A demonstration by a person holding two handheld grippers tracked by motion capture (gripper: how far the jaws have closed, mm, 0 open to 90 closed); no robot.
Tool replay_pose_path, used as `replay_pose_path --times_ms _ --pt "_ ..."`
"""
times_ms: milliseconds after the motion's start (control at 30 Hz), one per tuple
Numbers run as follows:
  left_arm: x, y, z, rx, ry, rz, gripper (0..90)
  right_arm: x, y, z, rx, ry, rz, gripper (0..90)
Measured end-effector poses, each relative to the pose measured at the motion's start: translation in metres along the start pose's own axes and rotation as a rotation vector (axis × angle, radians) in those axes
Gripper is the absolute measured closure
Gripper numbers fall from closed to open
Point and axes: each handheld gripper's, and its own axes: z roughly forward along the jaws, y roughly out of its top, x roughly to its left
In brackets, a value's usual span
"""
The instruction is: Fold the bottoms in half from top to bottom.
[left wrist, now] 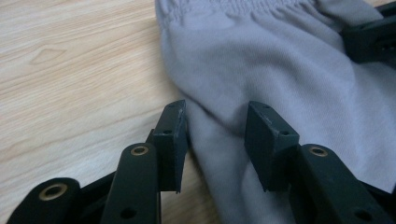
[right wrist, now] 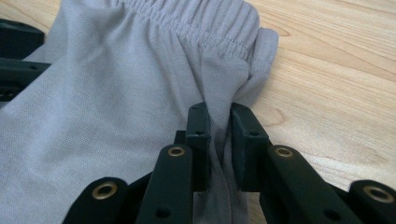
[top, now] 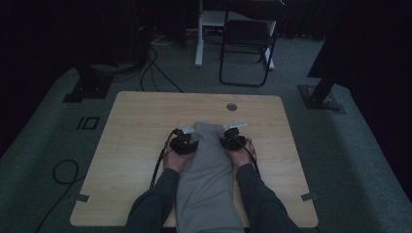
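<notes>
The right gripper view shows the right gripper (right wrist: 219,116) closed on a fold of the grey cloth (right wrist: 116,102), which lies along the table (right wrist: 336,70). The left gripper (left wrist: 215,126) is open around the other edge; it should be closed fully before any lifting, so both sides are raised evenly below the waistband (right wrist: 196,23).

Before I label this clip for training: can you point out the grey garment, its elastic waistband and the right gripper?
grey garment (top: 206,170): high view, middle of the cloth.
elastic waistband (right wrist: 196,21): right gripper view, gathered hem.
right gripper (right wrist: 219,140): right gripper view, between its fingertips, pinching a fold.
</notes>
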Motion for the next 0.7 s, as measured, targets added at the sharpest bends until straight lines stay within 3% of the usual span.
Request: replay_pose_path --times_ms 167,233,367,700 --pt "-0.0005 0.0045 0.0049 -0.003 -0.001 -0.007 58.7 -0.0003 -0.0002 0.0001 -0.001 0.008 -0.001 81.5" --pt "-0.0005 0.0043 0.0048 -0.004 -0.004 0.001 66.4 -0.0008 -0.0001 0.0001 -0.001 0.014 0.0 82.5" --pt "0.0042 0.0038 0.0046 -0.004 -0.049 -0.034 81.6 -0.0011 0.0001 0.0002 0.0 0.02 0.004 83.7" --pt "0.0043 0.0035 0.0049 -0.007 -0.057 -0.041 84.9 -0.0021 0.0004 0.001 -0.003 0.028 0.012 84.2"
